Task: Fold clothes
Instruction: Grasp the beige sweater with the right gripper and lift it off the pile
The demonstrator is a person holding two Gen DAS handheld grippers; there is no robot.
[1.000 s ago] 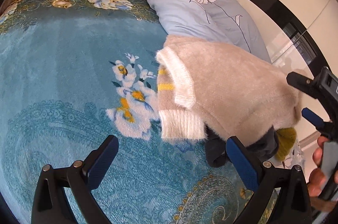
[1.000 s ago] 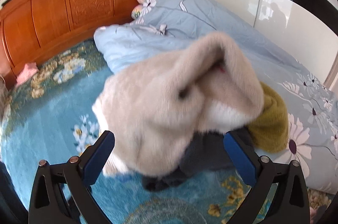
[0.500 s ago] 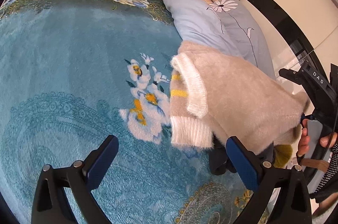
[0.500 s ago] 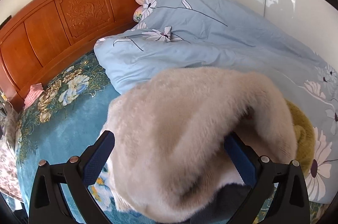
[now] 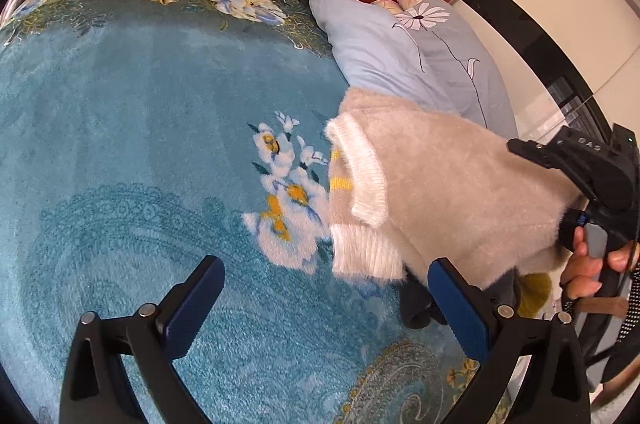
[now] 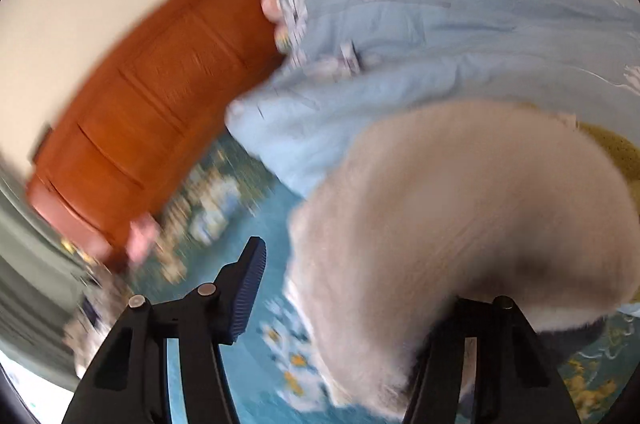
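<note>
The teal floral bedspread carries the fluffy beige sweater, which lies at its right side against the light blue duvet. Compared with half a second ago, the sweater covers the right gripper more, and that view is now tilted and blurred. Its long axis runs from the white ribbed cuff rightward. The left gripper hovers with fingers wide apart and empty; the right one's fingers are spread too, with the sweater draped over one finger.

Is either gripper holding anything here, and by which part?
The left gripper is open and empty. The right gripper is at the beige sweater's edge, but whether it grips cannot be told.
</note>
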